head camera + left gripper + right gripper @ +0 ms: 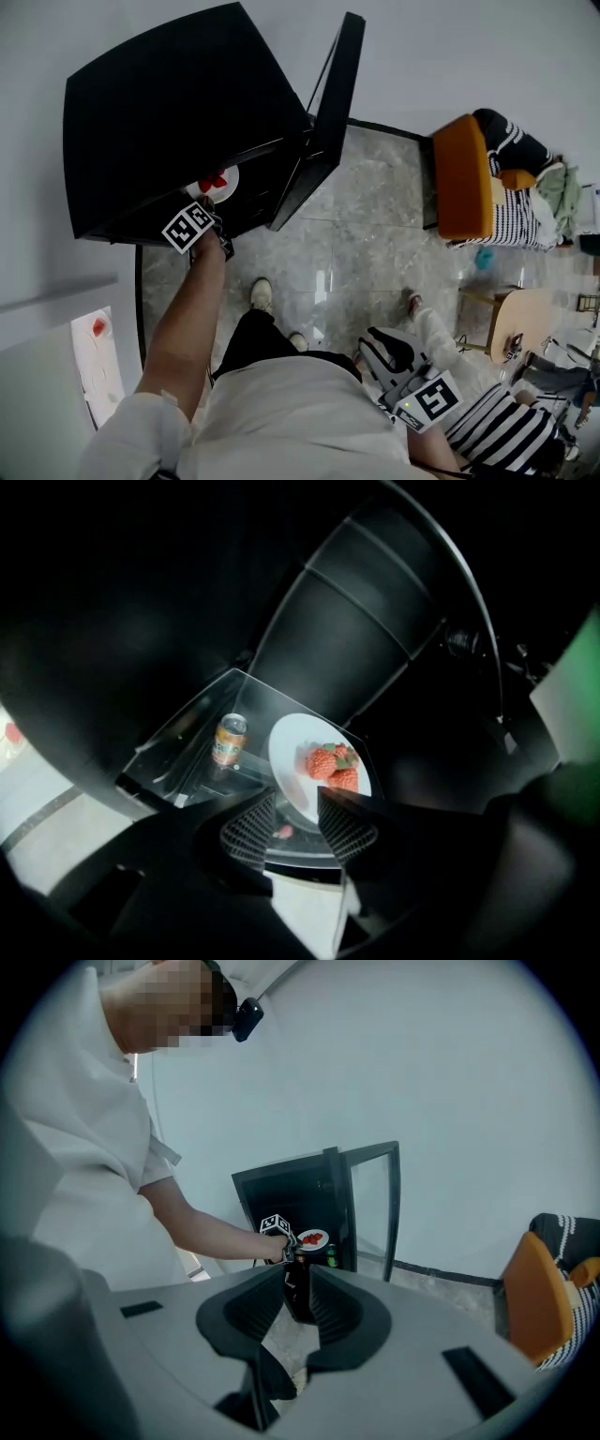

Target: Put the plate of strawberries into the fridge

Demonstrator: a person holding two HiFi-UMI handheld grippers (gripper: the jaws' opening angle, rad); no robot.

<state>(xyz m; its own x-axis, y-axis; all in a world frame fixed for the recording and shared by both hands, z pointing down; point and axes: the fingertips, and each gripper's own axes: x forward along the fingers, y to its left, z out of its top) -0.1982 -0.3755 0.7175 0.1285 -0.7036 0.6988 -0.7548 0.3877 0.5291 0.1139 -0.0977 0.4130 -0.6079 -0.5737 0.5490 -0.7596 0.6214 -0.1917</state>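
Note:
The white plate (300, 761) with strawberries (333, 764) rests on a glass shelf (178, 747) inside the black fridge (169, 103); the same plate (217, 181) shows from above. My left gripper (298, 822) is open just in front of the plate's near rim, its pads apart and not pressing on it. In the head view the left gripper (208, 208) reaches into the fridge opening. My right gripper (298, 1302) hangs back low at the person's side, its jaws narrowly parted with nothing between them; in the head view the right gripper (386, 358) is at the lower right.
An orange drink can (229, 740) stands on the shelf left of the plate. The fridge's glass door (328, 122) is swung open to the right. An orange chair (464, 178) and a wooden stool (520, 323) stand on the right. A white counter (98, 366) lies lower left.

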